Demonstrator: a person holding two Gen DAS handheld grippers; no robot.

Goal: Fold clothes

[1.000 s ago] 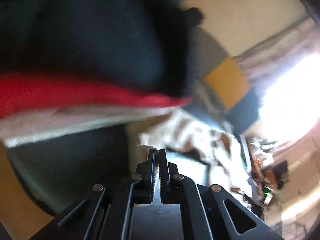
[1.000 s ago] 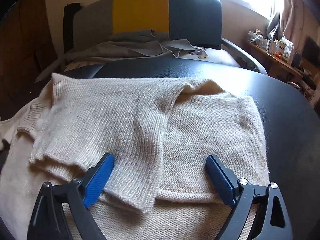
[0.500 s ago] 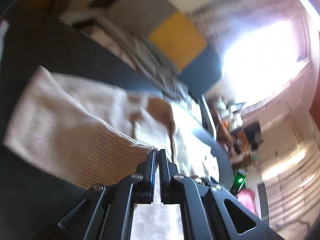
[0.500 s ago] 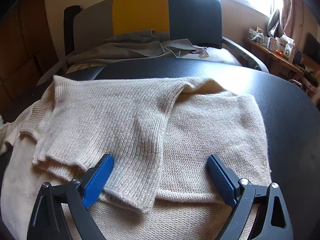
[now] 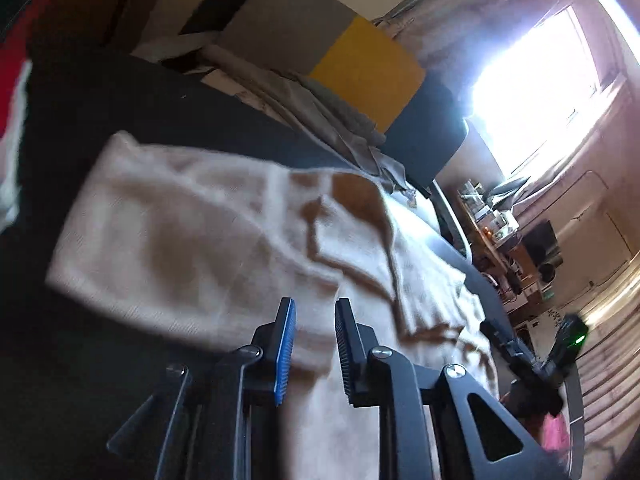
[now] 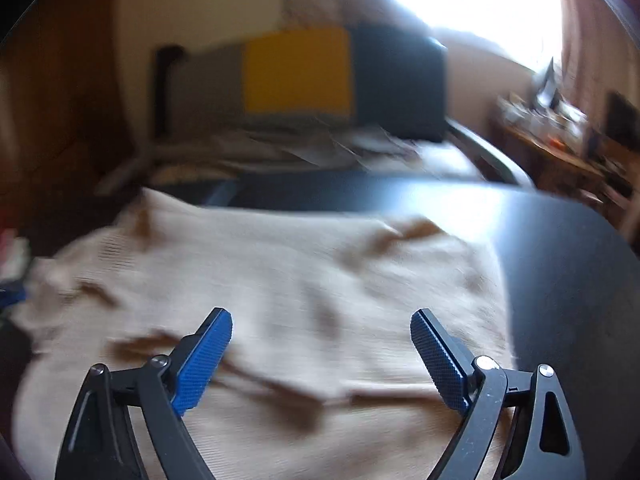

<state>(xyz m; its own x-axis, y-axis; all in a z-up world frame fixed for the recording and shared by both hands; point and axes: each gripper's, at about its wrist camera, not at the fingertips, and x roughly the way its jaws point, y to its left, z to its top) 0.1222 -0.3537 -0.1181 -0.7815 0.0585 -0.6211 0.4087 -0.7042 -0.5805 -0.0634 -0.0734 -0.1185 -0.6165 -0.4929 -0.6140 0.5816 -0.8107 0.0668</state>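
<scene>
Cream ribbed knit sweater (image 6: 280, 280) is lying partly folded on the black tabletop (image 6: 560, 264), sleeve tucked across; final folds are remaining. Above it, left gripper (image 5: 314, 344) fingers are opening, pinching nothing; right gripper (image 6: 320, 344) fingers are hovering spread wide.

Lived-in home: armchair (image 6: 304, 80), cluttered shelf (image 5: 492, 224)

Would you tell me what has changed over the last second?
The left gripper, shut earlier, swung over the cream sweater and its jaws are opening, nothing pinched. The right gripper lifted slightly. It stays open and empty; the sweater stays folded on the black table.
</scene>
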